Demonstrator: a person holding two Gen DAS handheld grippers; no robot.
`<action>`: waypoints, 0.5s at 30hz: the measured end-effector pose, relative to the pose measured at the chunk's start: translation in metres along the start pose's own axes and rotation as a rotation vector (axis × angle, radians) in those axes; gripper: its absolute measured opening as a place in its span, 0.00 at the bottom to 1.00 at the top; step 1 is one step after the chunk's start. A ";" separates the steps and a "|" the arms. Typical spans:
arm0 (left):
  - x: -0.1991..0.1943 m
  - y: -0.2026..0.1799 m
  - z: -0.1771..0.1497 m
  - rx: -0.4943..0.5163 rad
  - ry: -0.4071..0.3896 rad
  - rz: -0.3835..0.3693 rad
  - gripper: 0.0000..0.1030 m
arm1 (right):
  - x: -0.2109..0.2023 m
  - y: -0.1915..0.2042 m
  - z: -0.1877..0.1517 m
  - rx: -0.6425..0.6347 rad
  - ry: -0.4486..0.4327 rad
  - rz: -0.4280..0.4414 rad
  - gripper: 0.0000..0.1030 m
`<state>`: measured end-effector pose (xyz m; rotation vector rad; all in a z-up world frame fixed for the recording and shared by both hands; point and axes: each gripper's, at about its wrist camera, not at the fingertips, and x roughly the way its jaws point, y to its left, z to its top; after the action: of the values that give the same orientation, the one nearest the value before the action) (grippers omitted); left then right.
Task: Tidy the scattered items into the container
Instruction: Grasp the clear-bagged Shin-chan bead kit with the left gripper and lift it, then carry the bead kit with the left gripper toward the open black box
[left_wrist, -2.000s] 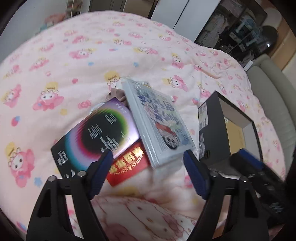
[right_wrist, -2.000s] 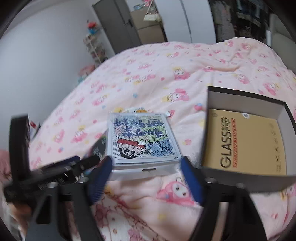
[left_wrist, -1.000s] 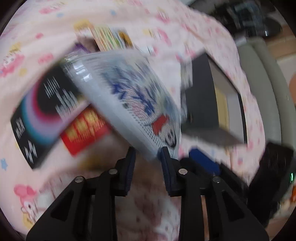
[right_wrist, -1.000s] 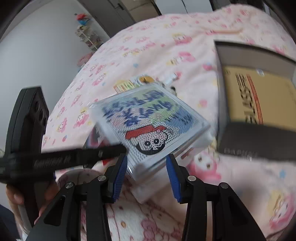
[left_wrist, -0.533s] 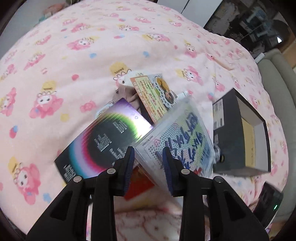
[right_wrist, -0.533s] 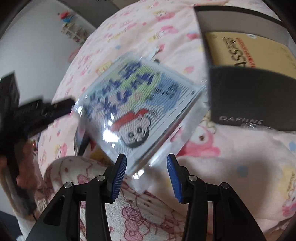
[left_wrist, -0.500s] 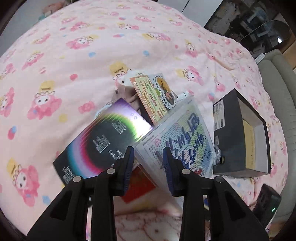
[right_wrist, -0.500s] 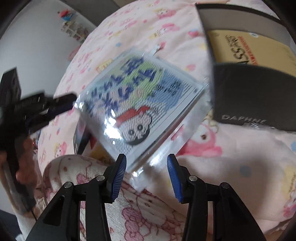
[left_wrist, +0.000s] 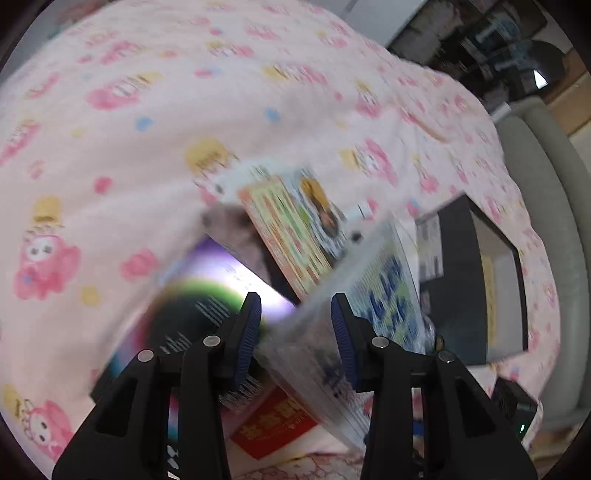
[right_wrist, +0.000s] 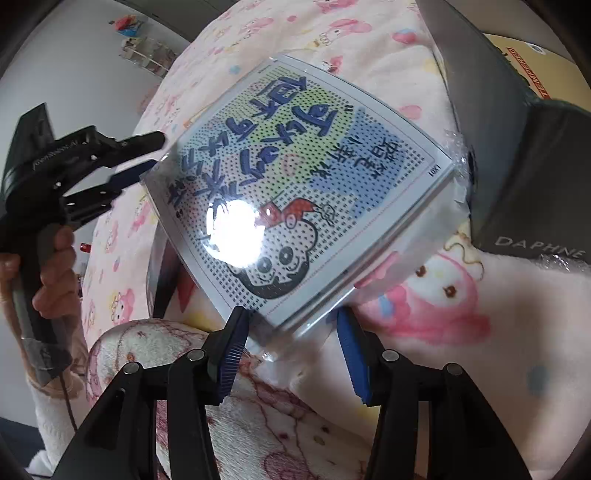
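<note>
The flat case with the dotted cartoon cover (right_wrist: 295, 184) is tilted above the pink cartoon-print bedspread (left_wrist: 147, 110), wrapped in clear film, one corner low between the right tongs (right_wrist: 291, 343). Those jaws are opening; the case's corner sits between the blue pads (right_wrist: 231, 354), but I cannot tell whether they press on it. The left tongs (left_wrist: 295, 332) are also opening, with the case's opposite edge blurred between their pads (left_wrist: 249, 332); contact there is unclear too. In the right wrist view the left tongs (right_wrist: 122, 162) reach the case's far corner, gripped by a hand (right_wrist: 51, 273).

Just beside the case's right edge stands the open dark box (right_wrist: 524, 155), its near wall close to the case, a yellow packet (right_wrist: 524, 62) lying inside. Beneath the case lie a black sleeve with a rainbow ring (left_wrist: 192, 314), a red envelope (left_wrist: 273, 428) and a colourful printed card (left_wrist: 295, 229), overlapping one another. A pink-patterned blanket fold (right_wrist: 258, 424) is bunched under the right tongs.
</note>
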<state>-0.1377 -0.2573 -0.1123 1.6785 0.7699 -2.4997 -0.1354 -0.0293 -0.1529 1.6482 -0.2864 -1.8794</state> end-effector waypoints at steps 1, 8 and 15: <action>0.000 -0.001 -0.003 0.015 0.000 0.020 0.36 | 0.001 0.002 0.002 -0.005 -0.003 -0.001 0.44; -0.036 0.013 -0.034 0.025 -0.052 0.062 0.32 | 0.005 0.039 0.024 -0.114 -0.036 -0.079 0.47; -0.054 0.039 -0.069 -0.024 0.018 0.031 0.32 | -0.014 0.070 0.053 -0.235 -0.179 -0.118 0.48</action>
<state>-0.0442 -0.2754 -0.1000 1.6940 0.7661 -2.4485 -0.1644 -0.0886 -0.0928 1.3693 -0.0381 -2.0654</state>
